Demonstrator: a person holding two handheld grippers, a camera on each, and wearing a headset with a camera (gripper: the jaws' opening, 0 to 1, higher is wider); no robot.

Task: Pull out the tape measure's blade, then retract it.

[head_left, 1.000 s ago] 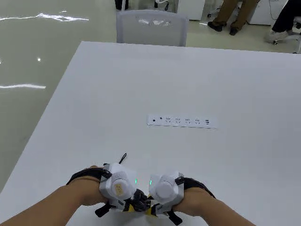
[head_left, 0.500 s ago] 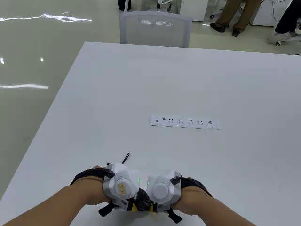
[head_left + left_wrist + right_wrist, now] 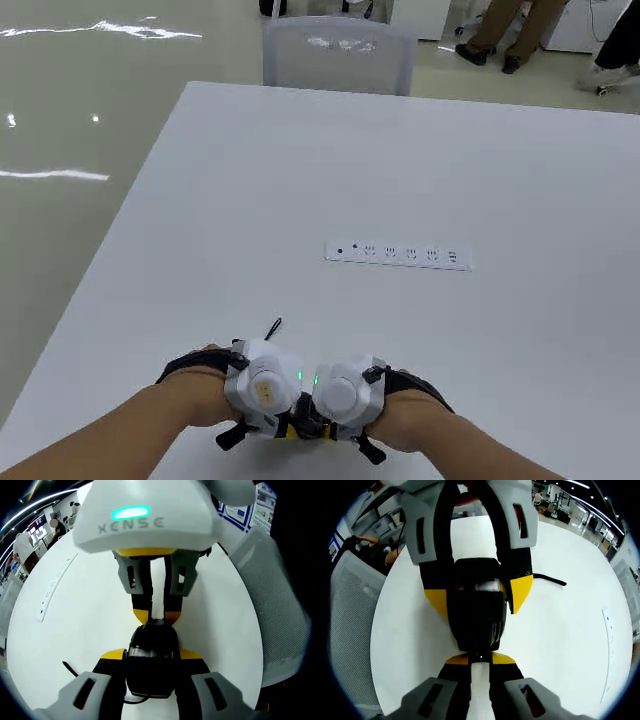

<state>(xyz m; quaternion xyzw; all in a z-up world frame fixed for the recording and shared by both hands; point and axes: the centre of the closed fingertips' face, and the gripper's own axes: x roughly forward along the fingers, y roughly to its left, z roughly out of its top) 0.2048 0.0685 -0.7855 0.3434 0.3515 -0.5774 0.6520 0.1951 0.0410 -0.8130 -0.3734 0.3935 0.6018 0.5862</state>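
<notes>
Tightly nose-to-nose: left gripper (image 3: pixel 284 429), right gripper (image 3: pixel 316 431).

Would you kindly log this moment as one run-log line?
left tool: shut on tape measure | right tool: shut on blade tip | extension: none visible

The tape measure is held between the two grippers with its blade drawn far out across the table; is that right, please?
Not quite: the blade is not drawn out. The left gripper view shows the tape measure held between the left gripper and the right gripper, which pinches right at the case.
</notes>
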